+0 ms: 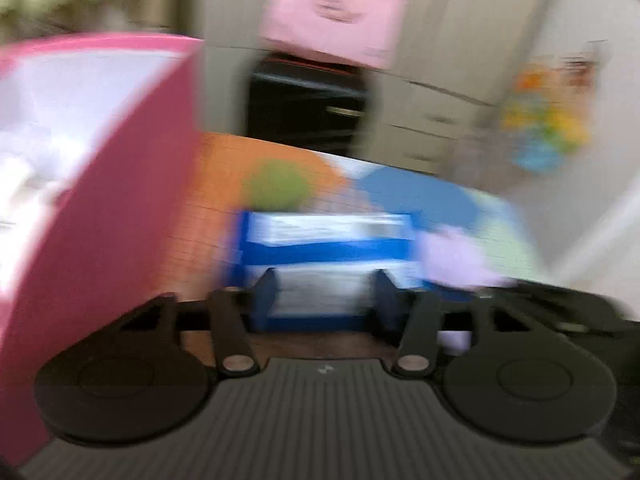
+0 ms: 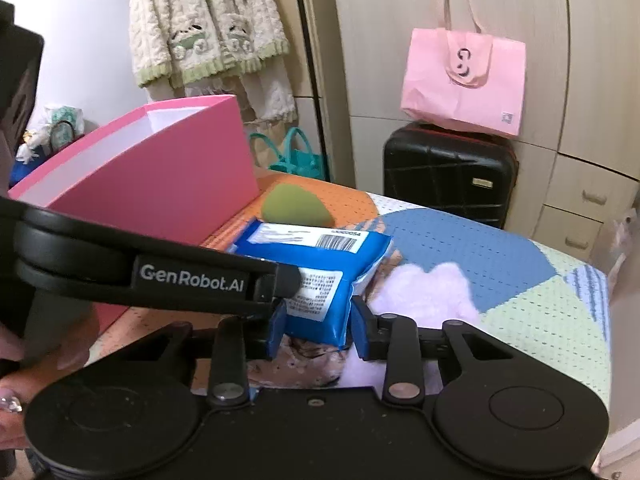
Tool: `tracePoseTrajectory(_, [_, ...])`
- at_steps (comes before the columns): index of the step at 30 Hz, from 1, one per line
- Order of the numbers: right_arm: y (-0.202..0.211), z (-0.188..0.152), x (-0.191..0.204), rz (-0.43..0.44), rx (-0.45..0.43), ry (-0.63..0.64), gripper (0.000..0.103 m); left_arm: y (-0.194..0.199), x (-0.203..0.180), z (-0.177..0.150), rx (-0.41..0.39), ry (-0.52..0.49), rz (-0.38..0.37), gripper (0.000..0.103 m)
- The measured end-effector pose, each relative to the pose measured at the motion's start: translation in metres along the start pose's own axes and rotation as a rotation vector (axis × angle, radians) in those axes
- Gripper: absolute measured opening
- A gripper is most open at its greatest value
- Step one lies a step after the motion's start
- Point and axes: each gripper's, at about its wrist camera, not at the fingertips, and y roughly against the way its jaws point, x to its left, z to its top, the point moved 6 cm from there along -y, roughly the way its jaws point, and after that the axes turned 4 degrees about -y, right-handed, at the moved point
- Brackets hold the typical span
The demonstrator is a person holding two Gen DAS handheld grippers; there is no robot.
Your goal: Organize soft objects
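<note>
A blue and white soft packet (image 2: 360, 248) lies on the patchwork cover (image 2: 480, 252), next to the open pink box (image 2: 160, 184). My right gripper (image 2: 318, 332) is shut on its near end, a blue pad on each side. In the blurred left wrist view the same packet (image 1: 324, 240) sits between the pads of my left gripper (image 1: 324, 292), which looks shut on it. That gripper's finger (image 2: 280, 280) reaches in from the left in the right wrist view. A green egg-shaped sponge (image 2: 296, 204) lies behind the packet and a lilac fluffy thing (image 2: 428, 292) to its right.
The pink box (image 1: 112, 220) stands close on the left. A patterned brown cloth (image 2: 308, 356) lies under the packet. Beyond the cover's far edge stand a black suitcase (image 2: 448, 172) with a pink bag (image 2: 464, 76), a teal bag (image 2: 296, 156) and wardrobe doors. A hand (image 2: 12, 380) shows lower left.
</note>
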Motion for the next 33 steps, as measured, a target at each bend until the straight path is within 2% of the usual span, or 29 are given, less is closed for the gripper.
tracePoseTrajectory(1, [0.001, 0.000, 0.004, -0.004, -0.004, 0.005, 0.037, 0.005, -0.008, -0.001, 0.012, -0.006, -0.065, 0.040])
tracePoseTrajectory(3, [0.003, 0.000, 0.011, -0.042, -0.026, 0.033, 0.037, 0.014, -0.019, -0.002, -0.017, -0.059, -0.023, 0.039])
tracePoseTrajectory(5, [0.006, 0.000, 0.015, -0.067, -0.034, 0.034, 0.034, 0.019, -0.020, -0.004, -0.034, -0.073, -0.019, 0.039])
tracePoseTrajectory(8, [0.008, -0.001, 0.012, -0.075, -0.041, 0.008, 0.029, 0.018, -0.009, -0.003, -0.010, -0.008, -0.063, 0.044])
tracePoseTrajectory(9, [0.008, -0.001, 0.012, -0.087, -0.041, 0.011, 0.019, 0.017, -0.007, -0.002, -0.007, 0.001, -0.066, 0.044])
tracePoseTrajectory(11, [0.013, -0.001, 0.013, -0.081, -0.060, -0.002, 0.013, 0.020, -0.005, 0.002, -0.045, -0.019, -0.005, 0.043])
tracePoseTrajectory(13, [0.023, 0.001, 0.015, -0.084, -0.078, -0.005, 0.011, 0.025, -0.005, 0.005, -0.071, -0.044, 0.033, 0.046])
tracePoseTrajectory(17, [0.046, 0.001, 0.015, -0.109, -0.094, 0.003, 0.008, 0.031, 0.001, 0.010, -0.067, -0.009, 0.004, 0.057])
tracePoseTrajectory(19, [0.059, -0.003, 0.013, -0.128, -0.089, -0.002, 0.008, 0.032, 0.002, 0.009, -0.075, -0.020, 0.021, 0.063])
tracePoseTrajectory(21, [0.069, -0.008, 0.008, -0.143, -0.086, -0.027, 0.008, 0.026, 0.002, 0.005, -0.052, -0.022, 0.021, 0.070])
tracePoseTrajectory(26, [0.066, -0.027, -0.011, -0.174, -0.035, -0.096, 0.008, 0.007, -0.001, -0.012, 0.058, 0.015, -0.046, 0.071])
tracePoseTrajectory(29, [0.061, -0.034, -0.018, -0.164, -0.027, -0.132, 0.012, 0.001, -0.001, -0.021, 0.083, 0.019, -0.029, 0.071])
tracePoseTrajectory(33, [0.056, -0.038, -0.022, -0.133, -0.028, -0.156, 0.023, 0.002, 0.000, -0.028, 0.085, 0.032, -0.017, 0.072])
